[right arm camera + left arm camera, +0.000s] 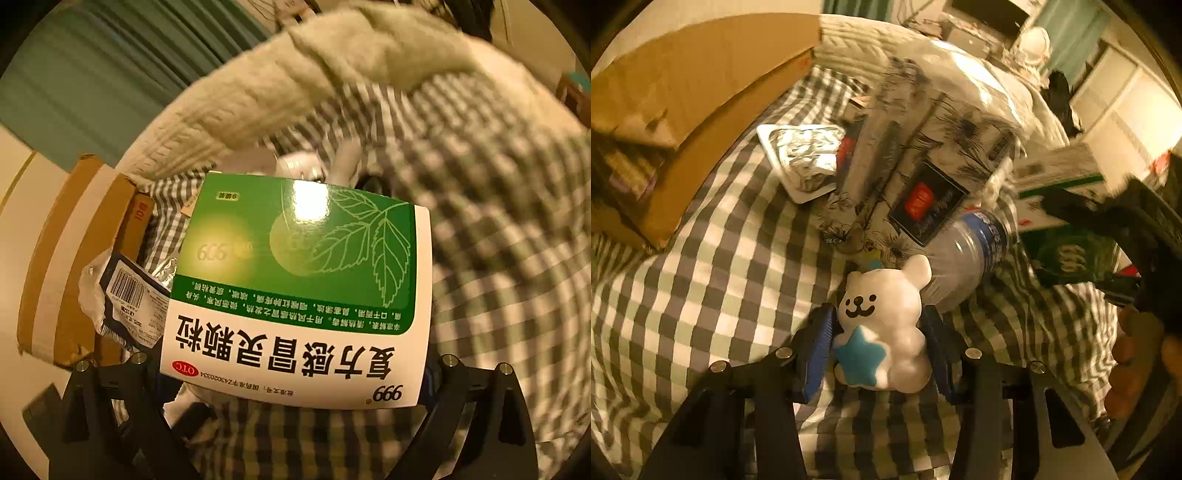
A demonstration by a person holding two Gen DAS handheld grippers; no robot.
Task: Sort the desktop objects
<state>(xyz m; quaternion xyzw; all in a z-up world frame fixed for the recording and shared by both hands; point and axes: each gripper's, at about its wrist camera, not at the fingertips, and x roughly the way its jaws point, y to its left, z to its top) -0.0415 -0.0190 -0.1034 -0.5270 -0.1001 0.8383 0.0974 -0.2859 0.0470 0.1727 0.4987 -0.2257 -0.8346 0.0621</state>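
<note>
The left gripper (881, 345) pinches a white bear toy (886, 325) with a blue star on its belly, both blue-padded fingers (818, 350) pressed against its sides, just above a checked cloth (713, 266). Just behind the bear lies a clear plastic bottle (967, 254) on its side, near a dark packet (927, 201) and a silver foil tray (805, 158). A cardboard box (683, 122) sits at the left. The right gripper (295, 376) holds a green and white medicine box (299, 288) between its fingers, lifted above the checked cloth, with a barcoded packet (129, 299) beside it.
</note>
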